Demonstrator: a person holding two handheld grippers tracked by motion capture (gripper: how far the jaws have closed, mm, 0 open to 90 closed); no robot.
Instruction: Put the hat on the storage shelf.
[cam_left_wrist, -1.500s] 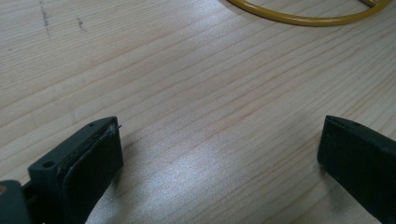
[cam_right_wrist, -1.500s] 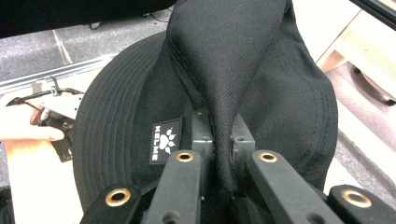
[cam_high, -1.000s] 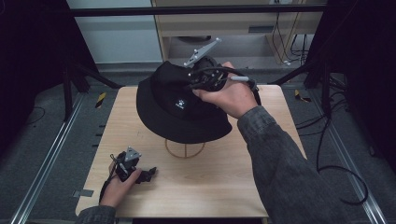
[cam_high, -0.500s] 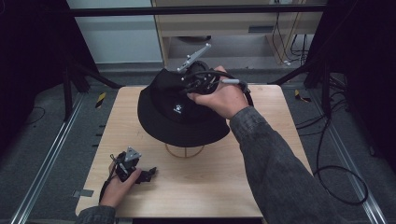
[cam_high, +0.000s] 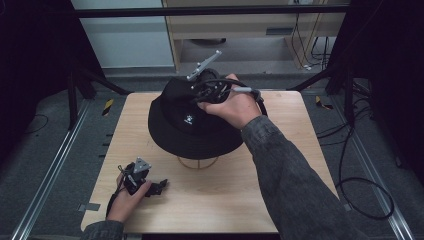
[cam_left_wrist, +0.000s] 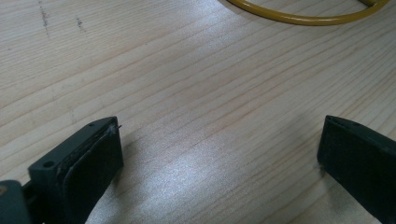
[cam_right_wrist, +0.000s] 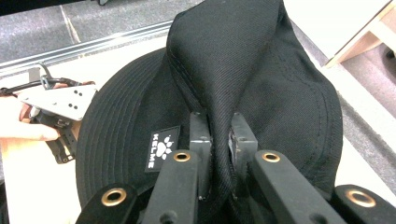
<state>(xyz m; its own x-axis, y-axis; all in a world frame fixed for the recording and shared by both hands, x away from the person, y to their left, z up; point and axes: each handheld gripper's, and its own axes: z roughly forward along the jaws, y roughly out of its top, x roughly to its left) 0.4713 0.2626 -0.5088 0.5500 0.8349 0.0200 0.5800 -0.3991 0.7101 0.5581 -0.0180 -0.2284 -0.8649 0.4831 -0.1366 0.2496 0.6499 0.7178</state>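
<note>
A black bucket hat (cam_high: 187, 127) with a small white paw logo hangs over the middle of the wooden table (cam_high: 280, 190). My right gripper (cam_high: 199, 94) is shut on a pinched fold of its crown, seen close in the right gripper view (cam_right_wrist: 219, 140) with the hat (cam_right_wrist: 275, 84) draped beyond. Below the brim lies a yellow wire ring (cam_high: 198, 163), its upper part hidden by the hat. My left gripper (cam_high: 152, 186) rests on the table at the near left, jaws wide open (cam_left_wrist: 219, 154) with only bare wood between them; the yellow ring (cam_left_wrist: 303, 18) lies just ahead.
Black frame posts and a metal floor rail (cam_high: 55, 165) flank the table. A wooden cabinet (cam_high: 240, 30) stands behind it, and cables (cam_high: 360, 190) trail on the floor at the right. In the right gripper view the left gripper (cam_right_wrist: 60, 140) sits beyond the hat's brim.
My right gripper and the hat have sunk a little and drifted toward the near left, over the ring. The left gripper has stayed put.
</note>
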